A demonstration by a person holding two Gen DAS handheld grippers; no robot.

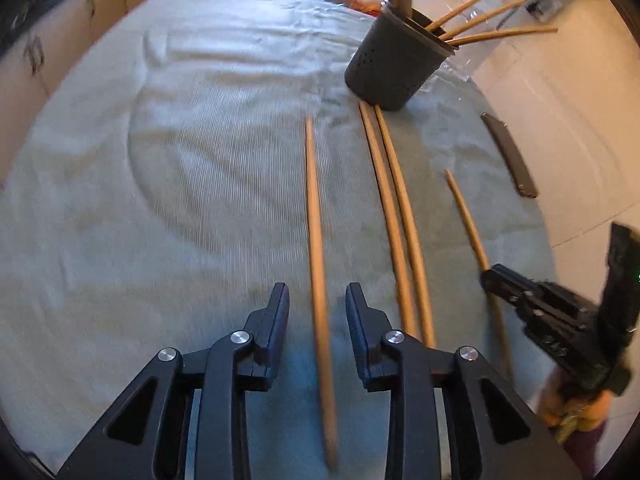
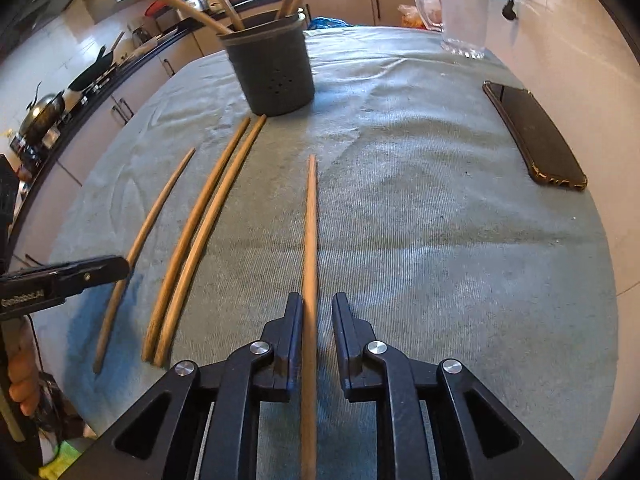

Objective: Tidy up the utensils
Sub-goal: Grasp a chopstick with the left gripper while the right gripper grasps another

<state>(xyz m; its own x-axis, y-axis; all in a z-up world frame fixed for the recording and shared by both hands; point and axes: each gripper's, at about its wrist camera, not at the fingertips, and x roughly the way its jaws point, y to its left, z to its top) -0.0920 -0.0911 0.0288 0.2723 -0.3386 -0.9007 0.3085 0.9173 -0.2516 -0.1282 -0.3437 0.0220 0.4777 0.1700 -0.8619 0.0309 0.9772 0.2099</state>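
1. Four wooden chopsticks lay on the grey cloth-covered surface [image 2: 420, 208], all pointing toward a dark perforated holder [image 2: 276, 72] that already held several more sticks.
2. The leftmost chopstick [image 1: 318, 264] ran lengthwise between the fingers of the left claw [image 1: 318, 312], whose jaws stood moderately apart and did not touch it; in the right wrist view the same stick [image 2: 138, 248] passed under that claw's tip.
3. A touching pair of chopsticks [image 2: 204, 236] lay just beside it, their far ends stopping near the holder's base.
4. The rightmost chopstick [image 2: 310, 264] sat between the fingers of the right claw [image 2: 316, 320], close against the left finger while the right finger stood clear; whether the left finger actually touched the wood could not be told.
5. The near ends of both straddled sticks were cut off by the frame edge or hidden under the claw bodies.
6. Motion blur softened the left wrist view, especially the right claw [image 1: 490, 276] at its edge.
7. White lettering on the left claw's side [image 2: 24, 302] was too blurred to read with confidence.
8. A dark phone [image 2: 536, 136] lay well apart to the right, and a clear glass jug [image 2: 460, 12] stood at the far edge, its top cut off.
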